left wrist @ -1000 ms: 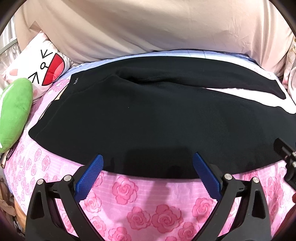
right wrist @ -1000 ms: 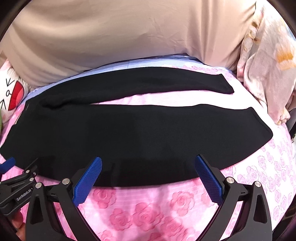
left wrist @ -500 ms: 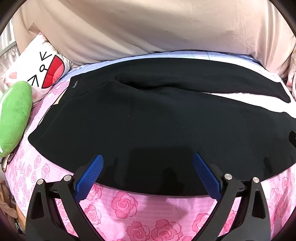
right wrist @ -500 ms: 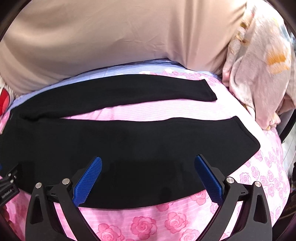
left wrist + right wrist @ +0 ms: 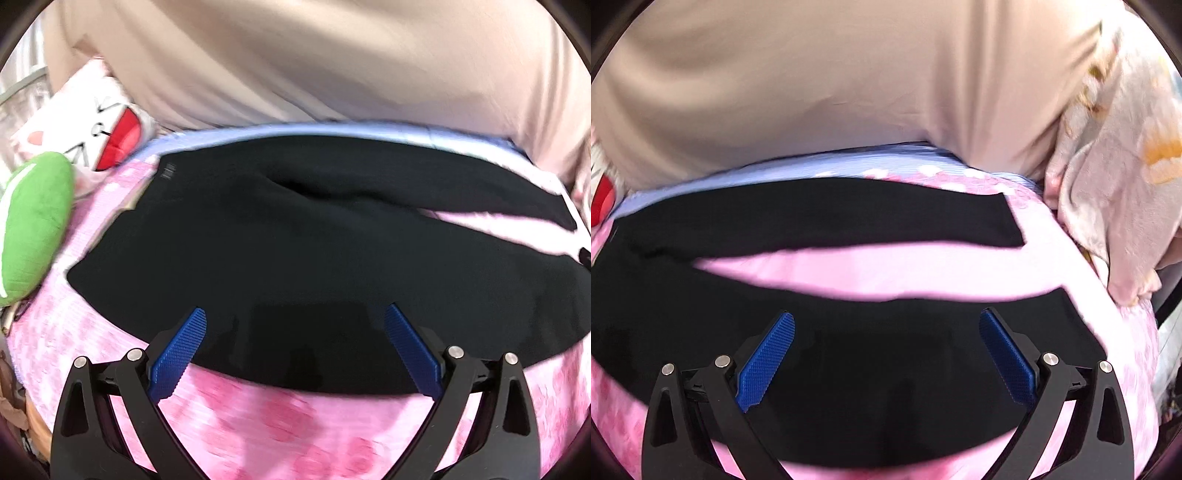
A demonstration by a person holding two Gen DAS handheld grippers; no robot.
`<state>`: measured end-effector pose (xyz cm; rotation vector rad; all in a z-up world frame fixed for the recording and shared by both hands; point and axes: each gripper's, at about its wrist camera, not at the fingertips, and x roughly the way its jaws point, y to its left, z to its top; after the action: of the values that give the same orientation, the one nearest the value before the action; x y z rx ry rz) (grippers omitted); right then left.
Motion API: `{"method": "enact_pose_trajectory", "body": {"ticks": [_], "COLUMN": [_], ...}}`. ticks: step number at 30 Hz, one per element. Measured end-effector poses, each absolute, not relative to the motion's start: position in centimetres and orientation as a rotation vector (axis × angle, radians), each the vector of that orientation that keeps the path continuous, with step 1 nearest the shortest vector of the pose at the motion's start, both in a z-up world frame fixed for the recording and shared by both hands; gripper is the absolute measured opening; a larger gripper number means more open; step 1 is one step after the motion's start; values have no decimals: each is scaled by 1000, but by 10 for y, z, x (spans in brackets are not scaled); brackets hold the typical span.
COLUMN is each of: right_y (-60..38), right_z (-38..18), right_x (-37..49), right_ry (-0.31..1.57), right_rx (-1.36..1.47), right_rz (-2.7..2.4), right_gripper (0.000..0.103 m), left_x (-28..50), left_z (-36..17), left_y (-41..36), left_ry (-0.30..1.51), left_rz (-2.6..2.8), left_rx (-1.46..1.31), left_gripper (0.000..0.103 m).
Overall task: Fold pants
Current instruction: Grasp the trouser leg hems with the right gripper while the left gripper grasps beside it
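Fingers (image 5: 177, 352) of the left gripper (image 5: 295, 321): blue ribbed pads, spread wide apart, nothing between them; tips over the near edge of the pants (image 5: 295, 251), contact with the cloth cannot be told.
Fingers (image 5: 764, 360) of the right gripper (image 5: 886, 325): likewise spread wide and empty, poised over the nearer leg (image 5: 886, 362); contact cannot be told.

Pants: black, laid flat across the bedsheet (image 5: 258, 424), waist end to the left, legs running right. In the right wrist view the two legs lie apart in a V, a wedge of pink sheet between them; the farther leg (image 5: 831, 218) ends in a square hem near the blanket (image 5: 1115, 206). A small label (image 5: 168, 171) shows at the waist corner in the left wrist view.

Both grippers: pointed forward across the bed, level with one another in framing, black arms at the bottom edge of each view.

Bedsheet: pink with rose print, a blue striped band along the far side.
Beige cloth (image 5: 314, 62): fills the background behind the bed.
Green plush (image 5: 33, 225): left of the waist, clear of the pants.
White cushion (image 5: 92, 125) with a red mouth print: behind the green plush.
Blanket: pale floral, heaped at the right end of the bed.
Both views are motion-blurred.
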<state>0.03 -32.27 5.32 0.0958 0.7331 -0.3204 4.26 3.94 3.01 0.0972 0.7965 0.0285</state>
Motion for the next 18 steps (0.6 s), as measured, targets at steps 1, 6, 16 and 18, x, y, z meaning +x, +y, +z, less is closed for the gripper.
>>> {"method": "enact_pose_trajectory", "body": {"ticks": [1,6,16,18], "right_y": [-341,-451,-538,-543], "right_z": [54,59,16,9], "right_x": [8,70,172,182], "right_ry": [738,755,856,876], "right_rx": [114,234,337,338], "right_rz": [-320,-347,-341,-348], "right_gripper": [98,93,91,81], "left_x": [44,54,144,170], "left_z": [36,63,97,99], "left_y": [47,76,150,168], "left_ry": [772,656,732,739], "left_rz": [54,168,227,292], "left_rx": [99,94,-60,-57], "left_gripper": [96,96,98,98]}}
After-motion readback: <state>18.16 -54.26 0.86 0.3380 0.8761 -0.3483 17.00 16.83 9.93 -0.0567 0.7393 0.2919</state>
